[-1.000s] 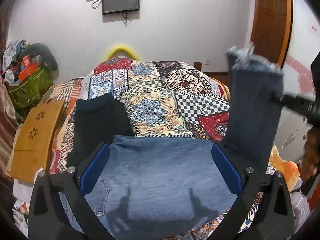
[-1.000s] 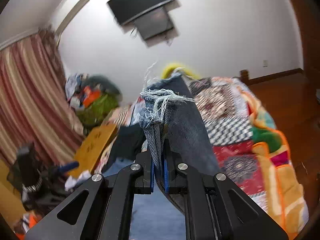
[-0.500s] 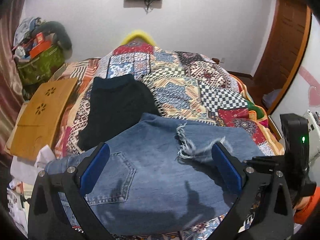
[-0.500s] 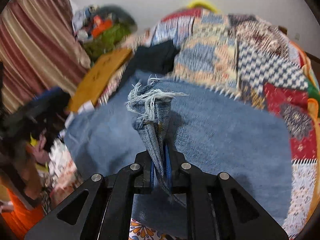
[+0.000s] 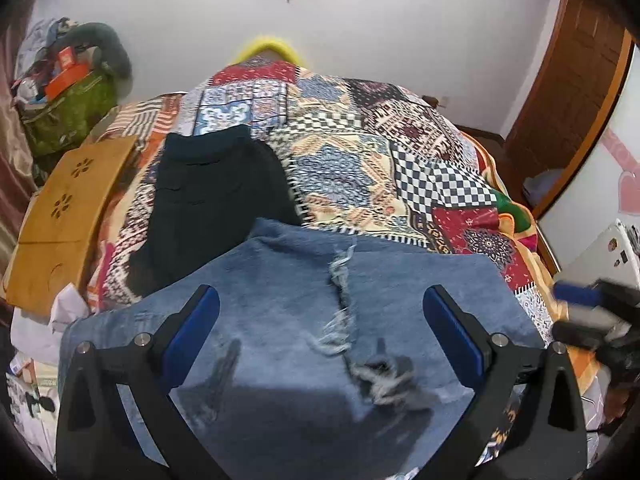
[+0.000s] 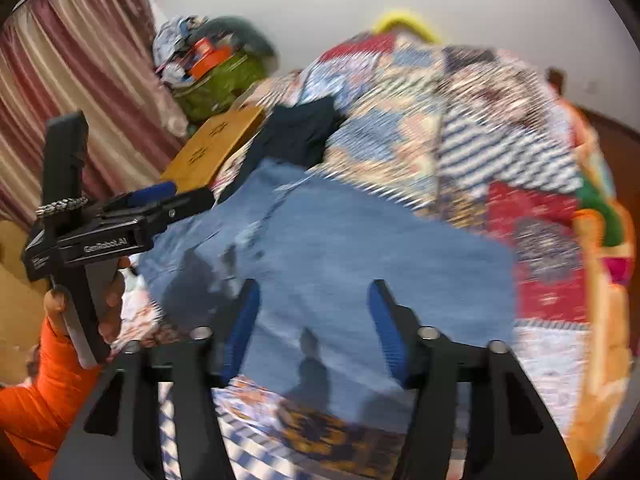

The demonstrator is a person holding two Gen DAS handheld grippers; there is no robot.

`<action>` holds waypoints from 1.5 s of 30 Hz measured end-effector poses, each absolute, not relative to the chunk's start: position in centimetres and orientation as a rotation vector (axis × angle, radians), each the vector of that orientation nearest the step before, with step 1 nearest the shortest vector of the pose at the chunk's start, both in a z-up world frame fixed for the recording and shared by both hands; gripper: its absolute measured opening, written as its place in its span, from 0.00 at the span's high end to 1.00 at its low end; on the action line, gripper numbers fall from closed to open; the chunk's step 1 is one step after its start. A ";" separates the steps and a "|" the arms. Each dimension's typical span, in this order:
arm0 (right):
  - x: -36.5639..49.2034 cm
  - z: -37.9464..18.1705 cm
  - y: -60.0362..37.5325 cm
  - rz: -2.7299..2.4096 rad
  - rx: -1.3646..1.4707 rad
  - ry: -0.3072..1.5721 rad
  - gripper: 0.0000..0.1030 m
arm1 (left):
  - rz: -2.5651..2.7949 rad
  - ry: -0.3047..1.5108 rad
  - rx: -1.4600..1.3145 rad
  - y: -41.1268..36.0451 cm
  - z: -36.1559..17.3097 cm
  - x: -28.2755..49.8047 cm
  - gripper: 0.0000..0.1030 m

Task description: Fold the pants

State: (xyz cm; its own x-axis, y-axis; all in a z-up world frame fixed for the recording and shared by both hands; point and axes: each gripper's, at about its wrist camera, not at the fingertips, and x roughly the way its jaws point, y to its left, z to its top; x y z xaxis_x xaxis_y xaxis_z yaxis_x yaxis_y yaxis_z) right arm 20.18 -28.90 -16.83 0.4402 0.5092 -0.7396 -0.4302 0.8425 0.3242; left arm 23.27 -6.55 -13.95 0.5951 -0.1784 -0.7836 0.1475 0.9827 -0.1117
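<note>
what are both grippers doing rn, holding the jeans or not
Left gripper: open, holding nothing, above the jeans.
Right gripper: open, holding nothing, jeans lying below it.

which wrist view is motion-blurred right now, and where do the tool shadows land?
Right wrist view: heavy motion smear across the patchwork quilt; finger shadows fall on the jeans. Left wrist view: mostly sharp; only the right tool at its edge is smeared; the left tool casts shadows on the denim; fisheye bends the door frame.
</note>
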 end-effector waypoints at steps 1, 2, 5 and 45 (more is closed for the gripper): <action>20.1 -16.4 -29.8 0.553 0.073 0.924 0.43 | -0.196 0.923 -0.034 -7.0 -14.1 23.7 0.00; 20.1 -16.2 -30.5 0.524 0.049 0.905 0.43 | -0.204 0.935 -0.032 -7.5 -14.4 24.1 0.00; 20.8 -16.3 -32.5 0.455 0.011 0.899 0.43 | -0.224 0.979 -0.017 -9.4 -15.4 25.8 0.00; 20.0 -20.9 -30.9 0.449 0.066 0.982 0.35 | -0.088 0.951 0.064 -2.9 -16.3 18.6 0.00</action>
State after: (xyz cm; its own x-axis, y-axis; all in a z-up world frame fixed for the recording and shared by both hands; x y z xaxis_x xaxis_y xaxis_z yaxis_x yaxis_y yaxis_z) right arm 20.02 -30.87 -20.88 0.4722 0.3956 -0.7877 -0.3370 0.9068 0.2534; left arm 18.58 -2.88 -16.28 0.5777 -0.0467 -0.8149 0.1033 0.9945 0.0163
